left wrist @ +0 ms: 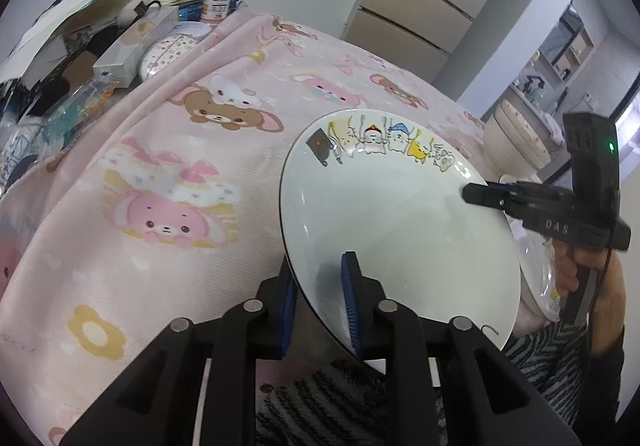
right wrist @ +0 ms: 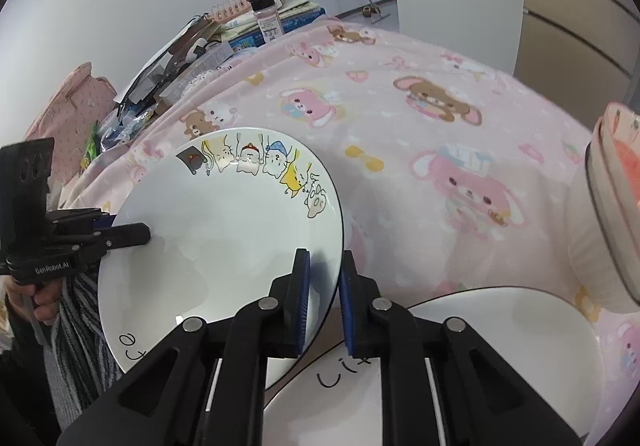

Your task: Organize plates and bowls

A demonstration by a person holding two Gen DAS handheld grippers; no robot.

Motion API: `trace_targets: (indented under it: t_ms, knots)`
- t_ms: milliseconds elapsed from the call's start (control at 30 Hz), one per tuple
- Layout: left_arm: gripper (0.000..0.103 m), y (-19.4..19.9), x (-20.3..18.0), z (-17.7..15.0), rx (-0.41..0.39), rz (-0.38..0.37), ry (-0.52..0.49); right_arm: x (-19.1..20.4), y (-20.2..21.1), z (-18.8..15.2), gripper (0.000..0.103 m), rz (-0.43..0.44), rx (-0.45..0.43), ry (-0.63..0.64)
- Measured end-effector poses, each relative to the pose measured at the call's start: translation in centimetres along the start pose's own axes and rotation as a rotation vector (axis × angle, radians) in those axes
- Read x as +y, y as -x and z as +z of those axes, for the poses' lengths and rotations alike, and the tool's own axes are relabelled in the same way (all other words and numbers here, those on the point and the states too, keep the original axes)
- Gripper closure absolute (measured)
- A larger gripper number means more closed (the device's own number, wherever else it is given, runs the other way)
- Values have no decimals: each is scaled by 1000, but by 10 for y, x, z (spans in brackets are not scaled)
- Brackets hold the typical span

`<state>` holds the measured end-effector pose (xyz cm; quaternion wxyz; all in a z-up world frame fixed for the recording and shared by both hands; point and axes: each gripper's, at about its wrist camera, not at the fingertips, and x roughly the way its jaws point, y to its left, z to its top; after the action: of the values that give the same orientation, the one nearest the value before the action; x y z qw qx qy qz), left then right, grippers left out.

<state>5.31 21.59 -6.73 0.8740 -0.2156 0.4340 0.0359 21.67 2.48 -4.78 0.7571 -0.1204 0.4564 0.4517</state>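
At far left, clutter point(left wrist: 80, 46) is piled by the wall. The left tool point(left wrist: 320, 294) is clamped on the near-left rim of a white plate point(left wrist: 392, 214) with cartoon figures, which sits tilted over the pink cloth point(left wrist: 160, 166) on the worktop. The right tool point(right wrist: 323, 286) grips its opposite rim. Right of it lies a second plate point(right wrist: 500, 334), with stacked bowls point(right wrist: 612, 206) at far right.

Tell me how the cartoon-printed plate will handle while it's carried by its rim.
The cartoon plate looks glazed and glossy, so it may slip between the jaws. It appears rigid ceramic, probably chipping if knocked against the plate below. Gripped at opposite rim edges by both grippers, it should stay fairly steady.
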Motion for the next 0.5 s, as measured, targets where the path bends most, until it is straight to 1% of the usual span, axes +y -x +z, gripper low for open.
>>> trace_targets:
  t_ms: [100,200,333,500]
  knots:
    - [85,3,3,1,-16,-10,17,3,4,1,90,-16,-23,7]
    - [87,11,-3,5,-59,1,-2,2,14,3,91,-16,-58,-2]
    - [88,21,-21,17,-96,20,-63,-1,35,8,91,-39,-118,-22]
    - [88,26,-49,32,-116,0,-104,-14,70,10,92,-66,-188,-84]
